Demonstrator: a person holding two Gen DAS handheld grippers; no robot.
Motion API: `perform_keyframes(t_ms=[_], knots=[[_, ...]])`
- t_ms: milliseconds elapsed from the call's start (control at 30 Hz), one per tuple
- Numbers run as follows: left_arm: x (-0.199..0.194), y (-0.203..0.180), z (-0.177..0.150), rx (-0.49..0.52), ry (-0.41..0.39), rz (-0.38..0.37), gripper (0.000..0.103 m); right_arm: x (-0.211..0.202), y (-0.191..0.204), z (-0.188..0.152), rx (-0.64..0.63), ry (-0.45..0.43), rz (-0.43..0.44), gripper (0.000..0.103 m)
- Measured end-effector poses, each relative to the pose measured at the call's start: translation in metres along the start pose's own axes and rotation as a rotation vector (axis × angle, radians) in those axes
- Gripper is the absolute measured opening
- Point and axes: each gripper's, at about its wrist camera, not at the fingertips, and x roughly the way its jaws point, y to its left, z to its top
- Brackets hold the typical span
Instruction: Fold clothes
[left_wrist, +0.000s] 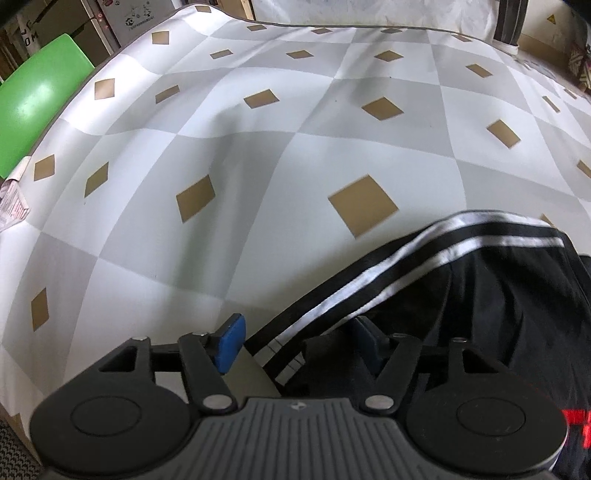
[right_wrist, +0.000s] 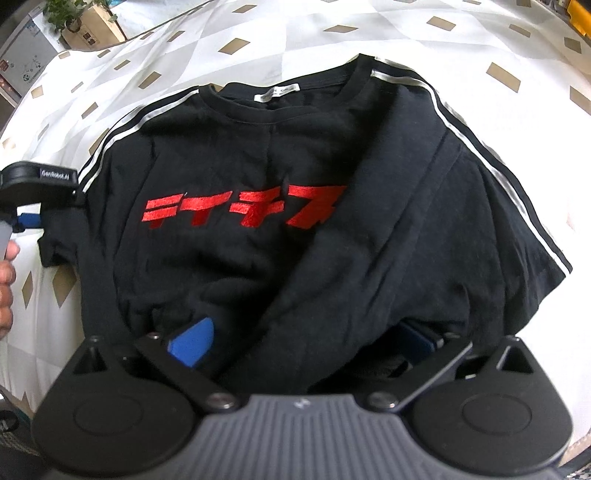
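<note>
A black T-shirt (right_wrist: 295, 155) with red letters and white shoulder stripes lies front up on the checked tablecloth (right_wrist: 221, 40), collar away from me. Its right side is folded in over the body along a slanting ridge. My right gripper (right_wrist: 304, 341) stands open wide at the lower hem, with bunched cloth between its blue pads (right_wrist: 192, 341). My left gripper (left_wrist: 298, 343) is open at the shirt's left sleeve (left_wrist: 388, 266); the striped sleeve edge runs between its pads without being pressed. In the right wrist view the left gripper (right_wrist: 33, 221) shows at the left edge, held by a hand (right_wrist: 5, 277).
The tablecloth (left_wrist: 258, 147) spreads wide beyond the sleeve, with a soft wrinkle across it. A green chair (left_wrist: 40, 96) stands off the table's left edge, and a printed packet (left_wrist: 11, 206) lies at that edge. A cardboard box with a plant (right_wrist: 92, 26) stands beyond the far corner.
</note>
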Motion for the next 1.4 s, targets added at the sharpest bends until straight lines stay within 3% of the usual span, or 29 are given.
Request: perform_keyframes(t_ms=[167, 367, 500, 633, 733, 1067, 1400], knots=[[0.006, 0.004, 0.004, -0.027, -0.005, 0.015, 0.077, 0.000, 0.002, 0.001, -0.002, -0.009, -0.004, 0.103], [0.008, 0.008, 0.010, -0.045, -0.003, 0.033, 0.077, 0.001, 0.005, -0.001, -0.007, -0.018, -0.008, 0.103], [0.004, 0.012, 0.011, -0.098, 0.030, -0.036, 0.073, 0.001, 0.005, 0.000, -0.009, -0.015, -0.011, 0.103], [-0.015, 0.010, 0.012, -0.080, -0.005, -0.054, 0.073, 0.001, 0.004, 0.001, -0.010, -0.015, -0.011, 0.103], [-0.028, 0.016, 0.012, -0.094, -0.014, -0.108, 0.073, 0.000, 0.004, 0.001, -0.011, -0.013, -0.007, 0.103], [-0.042, 0.012, -0.023, -0.130, 0.074, -0.305, 0.073, 0.002, 0.005, 0.002, -0.010, -0.011, -0.011, 0.103], [-0.046, -0.025, -0.035, 0.028, 0.031, -0.323, 0.073, 0.003, 0.008, 0.001, -0.011, -0.014, -0.027, 0.103]])
